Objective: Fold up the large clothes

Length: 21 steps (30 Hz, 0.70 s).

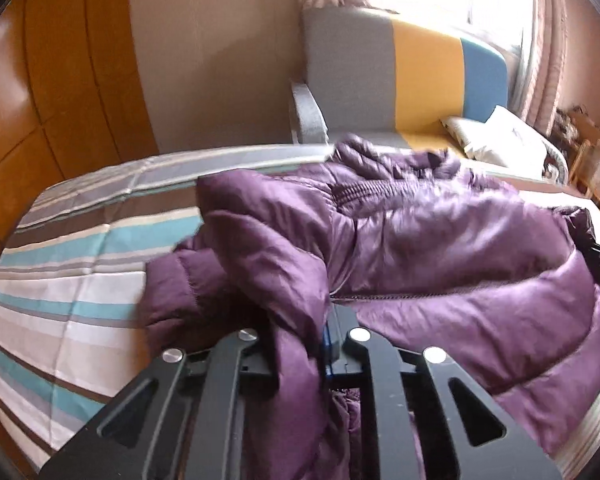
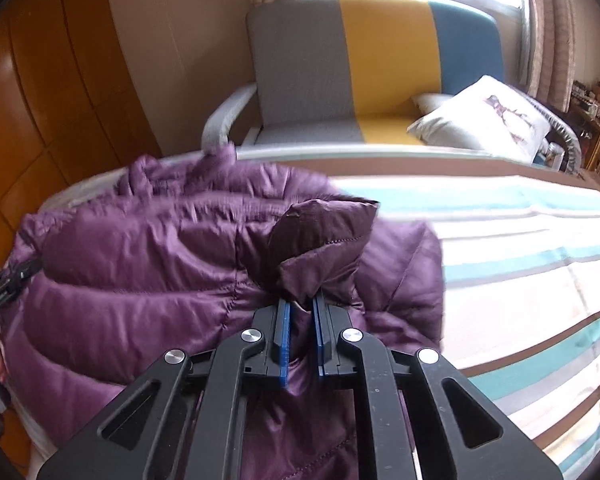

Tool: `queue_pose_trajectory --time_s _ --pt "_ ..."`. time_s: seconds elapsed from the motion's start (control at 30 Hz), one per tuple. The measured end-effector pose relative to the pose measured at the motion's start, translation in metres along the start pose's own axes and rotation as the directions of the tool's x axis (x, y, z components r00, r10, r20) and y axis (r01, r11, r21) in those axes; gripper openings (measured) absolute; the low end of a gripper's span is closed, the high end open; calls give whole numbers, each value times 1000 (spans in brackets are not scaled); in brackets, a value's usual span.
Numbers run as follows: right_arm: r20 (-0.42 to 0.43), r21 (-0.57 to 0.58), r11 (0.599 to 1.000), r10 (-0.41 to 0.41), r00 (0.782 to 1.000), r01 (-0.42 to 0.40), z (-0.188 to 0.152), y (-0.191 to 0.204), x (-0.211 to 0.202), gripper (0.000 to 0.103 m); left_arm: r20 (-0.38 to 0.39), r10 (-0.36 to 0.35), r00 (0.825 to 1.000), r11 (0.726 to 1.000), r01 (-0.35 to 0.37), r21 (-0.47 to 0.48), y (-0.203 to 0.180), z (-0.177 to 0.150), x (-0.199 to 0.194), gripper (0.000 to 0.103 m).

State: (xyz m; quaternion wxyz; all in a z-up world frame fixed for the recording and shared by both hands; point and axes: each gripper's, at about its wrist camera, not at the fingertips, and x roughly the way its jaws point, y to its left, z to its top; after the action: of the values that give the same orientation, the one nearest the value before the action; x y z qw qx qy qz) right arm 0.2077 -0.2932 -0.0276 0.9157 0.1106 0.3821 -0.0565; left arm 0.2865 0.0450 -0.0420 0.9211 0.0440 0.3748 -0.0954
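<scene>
Nearest, the left gripper [image 1: 300, 354] is seen closed on a bunched fold of the purple jacket [image 1: 440, 248]; cloth is draped over its left finger, so only a sliver of blue pad is shown and the depth of the bite cannot be told. The right gripper [image 2: 300, 336] is seen nearly closed, its blue pads [image 2: 284, 340] pinching a narrow neck of the same jacket [image 2: 140, 256], with a stiff flap of fabric standing up just beyond the tips.

Item, jacket: a puffy quilted garment, laid rumpled across the striped bedsheet [image 1: 68, 248], its bulk between the two grippers, its far edge near the far side of the bed.

Risks, as judged:
- The shell looks slick and padded; a shallow pinch may be slipped out of when the fabric is lifted or drawn taut.
- Only an outer layer may have been caught, so the filling and lining may be left behind and a lopsided fold produced.
- Trapped air and loft may cause any fold to spring open once released.
- A pull toward the near edge may drag the whole garment off the bed.
- The sheet may be rucked if a corner is swept low.

Beyond the bed, a grey, yellow and blue sofa [image 2: 380, 60] with a white pillow [image 2: 488, 116] is noted, well apart from the work; then curtains [image 2: 548, 28] and a bright window.
</scene>
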Motion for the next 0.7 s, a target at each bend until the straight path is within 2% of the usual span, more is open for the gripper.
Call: queue_pose_trajectory --time_s 0.13,0.27,0.47,0.7 --pt "53 1 1000 -6 999 6 24 1 -12 10 34 -3 999 996 6 -87 16 17 -12 10" --pt "69 -17 999 -29 997 30 43 7 1 10 37 26 999 992 -21 -127 20 32 -4 10" --pt "29 -15 997 -74 997 75 50 8 47 10 -38 114 993 987 -117 -109 16 35 40 11" --pt "-16 -44 988 -151 988 150 42 14 90 10 -46 190 981 978 -193 -79 12 22 65 18"
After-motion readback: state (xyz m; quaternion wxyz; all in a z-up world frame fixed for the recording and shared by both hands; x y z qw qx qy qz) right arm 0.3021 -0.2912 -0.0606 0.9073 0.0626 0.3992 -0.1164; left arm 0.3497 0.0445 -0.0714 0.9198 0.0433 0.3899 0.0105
